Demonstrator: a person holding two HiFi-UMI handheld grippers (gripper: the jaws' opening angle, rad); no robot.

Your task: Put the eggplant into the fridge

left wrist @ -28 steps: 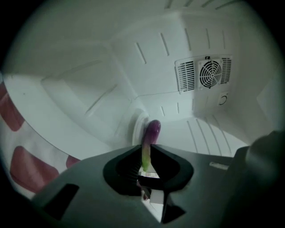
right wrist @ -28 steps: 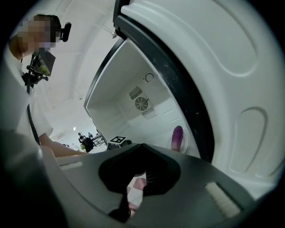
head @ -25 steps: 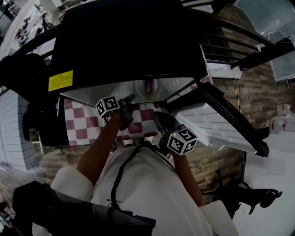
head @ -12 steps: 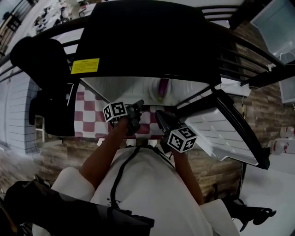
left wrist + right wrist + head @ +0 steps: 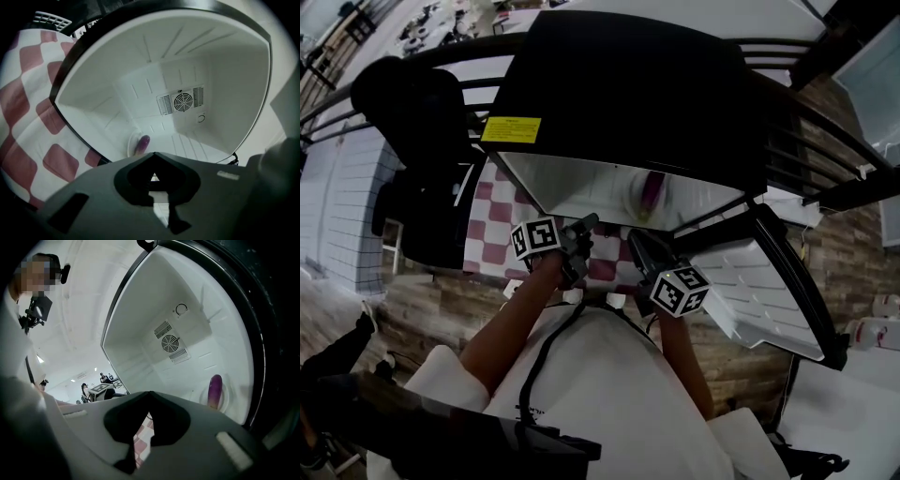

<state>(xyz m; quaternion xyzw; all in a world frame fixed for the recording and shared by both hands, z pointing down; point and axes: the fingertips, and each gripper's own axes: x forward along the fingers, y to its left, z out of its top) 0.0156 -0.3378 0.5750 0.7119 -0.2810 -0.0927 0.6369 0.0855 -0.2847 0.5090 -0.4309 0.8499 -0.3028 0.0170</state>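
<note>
Checkered cloth [image 5: 28, 117] | fridge [image 5: 225, 70]: eggplant [image 5: 142, 143] on dish [image 5: 131, 146] inside | left gripper [image 5: 152, 153] jaws just closed | right gripper [image 5: 150, 393] jaws closed

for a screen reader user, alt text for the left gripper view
An eggplant lies on a plate inside an open white fridge with a fan vent on its back wall. Below, the left gripper has just closed its jaws, empty; a checked cloth shows at left.

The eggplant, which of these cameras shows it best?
The right gripper view: most of the eggplant shows, purple against the white fridge wall. In the left gripper view only its top end peeks out; the head view gives a small, dim purple streak.
</note>
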